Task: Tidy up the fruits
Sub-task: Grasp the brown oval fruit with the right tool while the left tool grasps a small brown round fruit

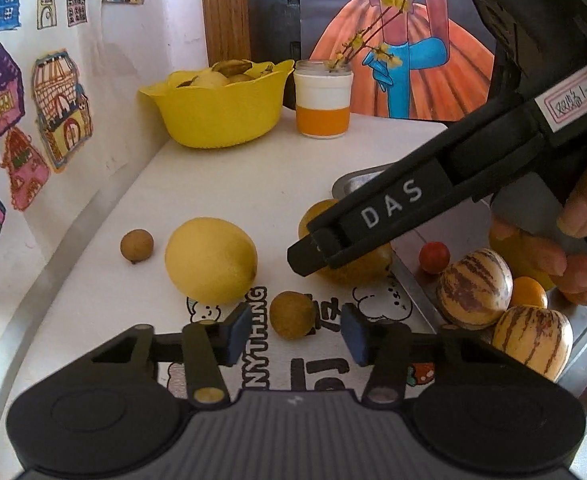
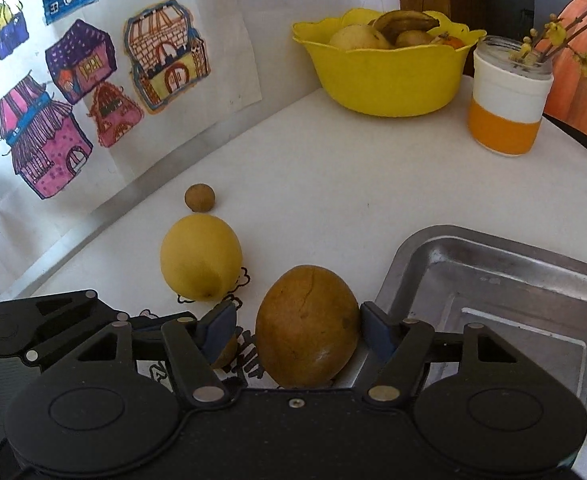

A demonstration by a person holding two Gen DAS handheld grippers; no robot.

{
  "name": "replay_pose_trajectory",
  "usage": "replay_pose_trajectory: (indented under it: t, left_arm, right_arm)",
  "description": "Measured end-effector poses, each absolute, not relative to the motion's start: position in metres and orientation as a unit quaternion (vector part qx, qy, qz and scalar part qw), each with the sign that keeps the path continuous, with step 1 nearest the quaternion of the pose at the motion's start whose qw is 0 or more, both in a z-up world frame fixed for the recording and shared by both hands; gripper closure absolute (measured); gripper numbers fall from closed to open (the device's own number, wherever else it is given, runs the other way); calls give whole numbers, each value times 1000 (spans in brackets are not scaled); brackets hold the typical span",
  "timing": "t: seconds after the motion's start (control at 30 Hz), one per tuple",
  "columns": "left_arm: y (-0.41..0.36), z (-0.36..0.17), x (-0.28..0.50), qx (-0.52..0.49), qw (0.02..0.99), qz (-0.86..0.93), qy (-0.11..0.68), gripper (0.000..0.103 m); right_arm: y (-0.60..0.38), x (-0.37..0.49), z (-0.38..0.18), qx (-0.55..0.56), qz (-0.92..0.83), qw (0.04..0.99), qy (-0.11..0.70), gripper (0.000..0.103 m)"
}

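Note:
My left gripper (image 1: 296, 330) is open, its pads either side of a small brown longan (image 1: 292, 315) on the white table. A yellow lemon (image 1: 211, 260) and a second longan (image 1: 136, 245) lie to its left. My right gripper (image 2: 297, 330) is open around a brown-yellow passion fruit (image 2: 307, 326) beside the metal tray (image 2: 505, 276); the right pad is close to the fruit, the left pad stands apart. In the left wrist view the right gripper (image 1: 313, 254) covers that fruit (image 1: 353, 268). The tray (image 1: 585, 320) holds two striped melons (image 1: 475, 288), a cherry tomato (image 1: 434, 257) and small oranges.
A yellow bowl (image 1: 217, 108) with fruit stands at the back left. A white and orange jar (image 1: 322, 98) with flower twigs is next to it. Paper drawings hang on the left wall (image 2: 73, 92). A printed sticker lies under my left gripper.

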State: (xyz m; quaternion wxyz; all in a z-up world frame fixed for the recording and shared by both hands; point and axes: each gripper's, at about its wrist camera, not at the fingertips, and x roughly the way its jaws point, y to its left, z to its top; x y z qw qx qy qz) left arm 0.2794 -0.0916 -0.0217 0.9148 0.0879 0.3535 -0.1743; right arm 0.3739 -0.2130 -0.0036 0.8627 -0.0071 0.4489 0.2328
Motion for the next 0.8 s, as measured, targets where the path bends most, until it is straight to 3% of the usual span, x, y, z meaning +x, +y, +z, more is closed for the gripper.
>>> replay_pose_trajectory:
  t: [0.3,0.4,0.8]
  left_arm:
    - [-89,-27,289,76,912,-172,363,75]
    - [-87,-27,291,67,912,-173,366,75]
    - [-77,-22,281,49,915,-163,366,75]
  right_arm:
    - [-204,375,-5,-36,231,865,445,33]
    - [-202,373,-7,-52,223,870,437,45]
    - [-214,367,3,9,232,873,430,46]
